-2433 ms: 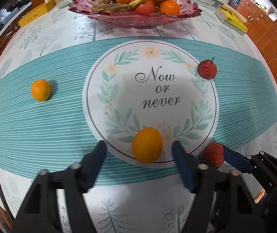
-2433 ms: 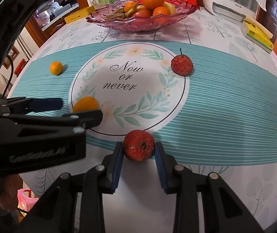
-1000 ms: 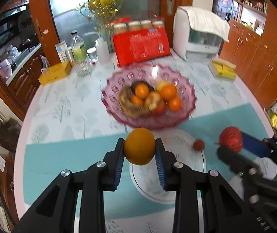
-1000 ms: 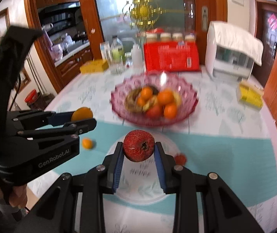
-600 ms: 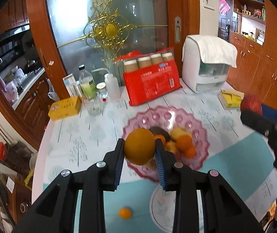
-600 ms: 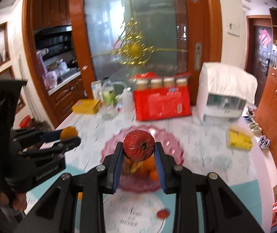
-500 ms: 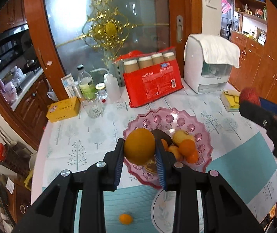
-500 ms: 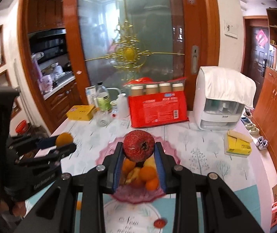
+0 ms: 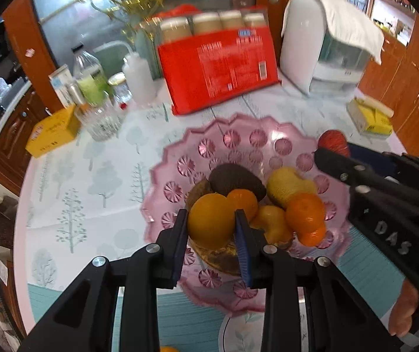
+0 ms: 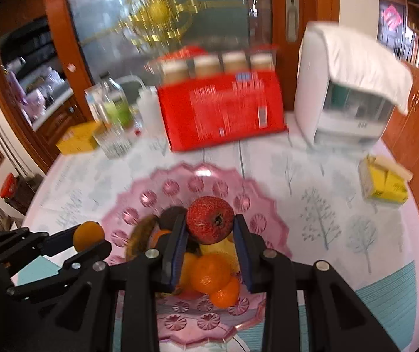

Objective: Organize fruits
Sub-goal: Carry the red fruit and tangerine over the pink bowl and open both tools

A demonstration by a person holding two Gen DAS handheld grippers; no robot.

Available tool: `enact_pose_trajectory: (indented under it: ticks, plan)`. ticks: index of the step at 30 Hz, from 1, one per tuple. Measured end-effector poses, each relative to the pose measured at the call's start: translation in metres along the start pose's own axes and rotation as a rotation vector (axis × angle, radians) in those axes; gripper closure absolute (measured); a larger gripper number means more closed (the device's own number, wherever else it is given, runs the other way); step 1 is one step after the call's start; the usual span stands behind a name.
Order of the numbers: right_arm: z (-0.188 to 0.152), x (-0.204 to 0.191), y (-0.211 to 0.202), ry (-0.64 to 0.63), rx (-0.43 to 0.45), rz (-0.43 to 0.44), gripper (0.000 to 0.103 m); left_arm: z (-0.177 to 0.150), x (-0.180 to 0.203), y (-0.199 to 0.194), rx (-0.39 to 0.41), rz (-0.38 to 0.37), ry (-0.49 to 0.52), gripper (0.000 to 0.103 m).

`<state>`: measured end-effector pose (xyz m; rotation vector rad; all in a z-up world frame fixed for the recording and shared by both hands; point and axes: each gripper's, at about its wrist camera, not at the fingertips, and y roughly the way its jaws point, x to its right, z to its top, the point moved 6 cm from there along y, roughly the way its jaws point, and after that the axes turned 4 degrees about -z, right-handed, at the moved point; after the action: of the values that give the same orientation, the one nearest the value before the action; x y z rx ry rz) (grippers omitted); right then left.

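Note:
My left gripper (image 9: 211,225) is shut on an orange (image 9: 210,220) and holds it above the pink glass fruit bowl (image 9: 232,140). My right gripper (image 10: 210,228) is shut on a red fruit (image 10: 210,219), also above the bowl (image 10: 209,176). The bowl holds several oranges (image 9: 304,212), a yellow fruit (image 9: 290,184) and a dark fruit (image 9: 232,179). The right gripper with its red fruit (image 9: 333,143) shows at the right of the left wrist view. The left gripper with its orange (image 10: 88,235) shows at the left of the right wrist view.
Behind the bowl stand a red package (image 9: 219,58), a white appliance (image 9: 326,44), bottles and a glass (image 9: 100,117), and a yellow box (image 9: 52,132). Another yellow box (image 10: 384,182) lies at the right. A small orange (image 9: 168,349) lies on the tablecloth near the bottom edge.
Both grippers have come down and forward over the fruit bowl, each still holding its fruit. The bowl now fills the middle of both views.

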<state>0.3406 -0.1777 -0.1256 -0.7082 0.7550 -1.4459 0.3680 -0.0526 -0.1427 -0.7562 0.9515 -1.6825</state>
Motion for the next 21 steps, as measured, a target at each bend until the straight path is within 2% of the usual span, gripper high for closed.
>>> enact_pose_trajectory:
  ticks: [7, 11, 16, 17, 21]
  plan:
    - [-0.015, 0.002, 0.05, 0.005, -0.097, -0.01, 0.071, -0.002, 0.0, 0.046, -0.055, -0.001, 0.022, 0.074]
    - [-0.016, 0.002, 0.063, -0.002, -0.105, -0.013, 0.071, -0.004, 0.0, 0.066, -0.081, -0.001, 0.021, 0.074]
    - [-0.013, -0.001, 0.071, -0.022, -0.108, -0.025, 0.069, -0.004, -0.002, 0.074, -0.076, 0.022, 0.034, 0.073]
    - [-0.014, -0.002, 0.073, -0.022, -0.111, -0.021, 0.068, -0.003, -0.002, 0.074, -0.074, 0.024, 0.034, 0.071]
    - [-0.014, -0.003, 0.075, -0.014, -0.11, -0.005, 0.062, -0.003, -0.008, 0.073, -0.063, 0.074, 0.04, 0.048]
